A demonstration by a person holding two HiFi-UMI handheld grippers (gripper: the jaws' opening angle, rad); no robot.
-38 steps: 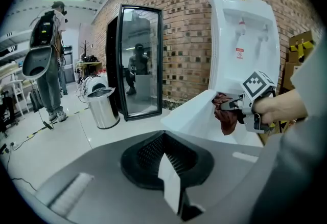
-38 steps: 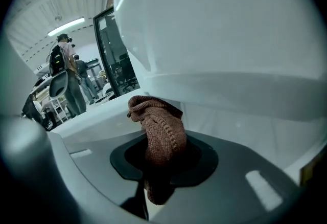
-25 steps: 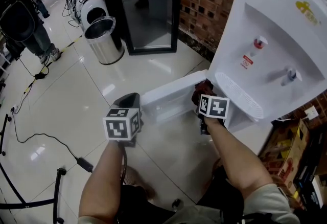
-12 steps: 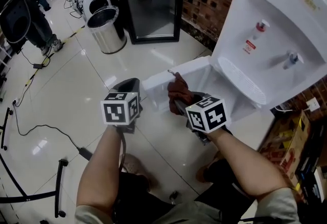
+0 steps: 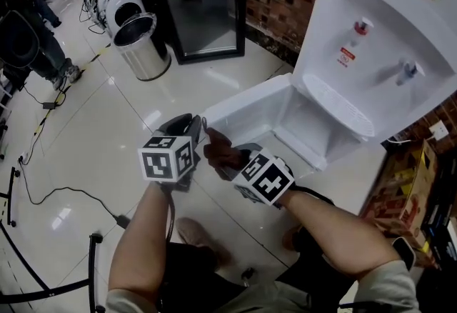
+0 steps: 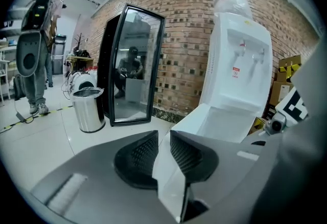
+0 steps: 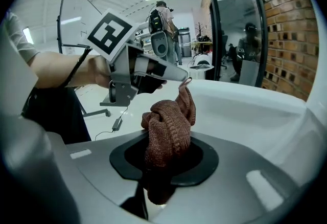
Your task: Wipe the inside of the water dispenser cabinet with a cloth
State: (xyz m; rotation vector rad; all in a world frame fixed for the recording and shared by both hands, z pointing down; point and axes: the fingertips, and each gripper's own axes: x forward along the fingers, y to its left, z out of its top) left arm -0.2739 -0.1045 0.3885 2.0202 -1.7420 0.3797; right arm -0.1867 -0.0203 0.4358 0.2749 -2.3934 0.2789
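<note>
Two tools, one cloth, one dispenser, one steel bin.

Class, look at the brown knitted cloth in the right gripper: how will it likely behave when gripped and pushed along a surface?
The cloth is probably floppy: it bunches in folds where the right gripper pinches it. Its loose knit suggests it is light and squashes easily. The ribbed surface would likely drag rather than slide.

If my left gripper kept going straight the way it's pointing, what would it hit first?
The open cabinet door. Its white edge already stands between the jaws of the left gripper, which have just been opening, so going straight on would most likely push the gripper further onto that edge, toward the cabinet.
</note>
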